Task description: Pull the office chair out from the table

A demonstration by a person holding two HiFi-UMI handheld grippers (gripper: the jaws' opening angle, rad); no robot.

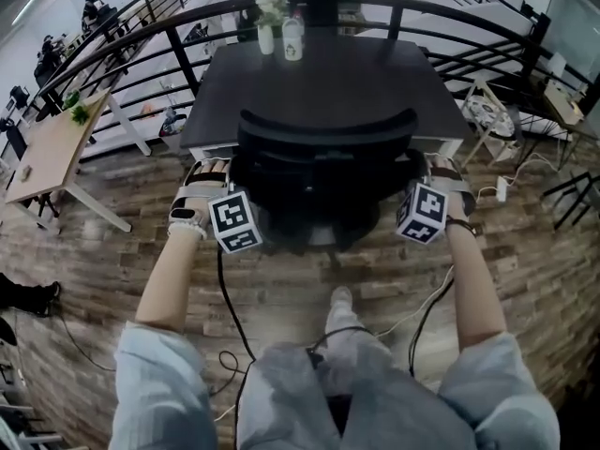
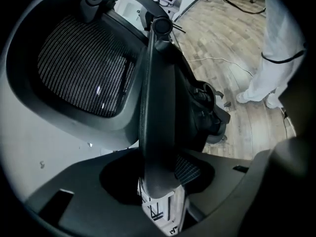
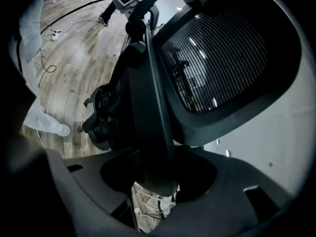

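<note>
Office chair (image 1: 323, 143) at the dark table (image 1: 328, 82), held from both sides.
Your left gripper (image 2: 158, 179) was clamped on the left armrest (image 2: 157, 107) and your right gripper (image 3: 158, 177) on the right armrest (image 3: 150, 107). The chair stood against the table's near edge, its back toward you. The print on the bottle (image 1: 293, 37) beside the vase (image 1: 266, 37) was too small to read. A wood-plank floor (image 1: 122, 270) carried cables (image 1: 230, 317), and a black railing (image 1: 141, 22) stood behind.
</note>
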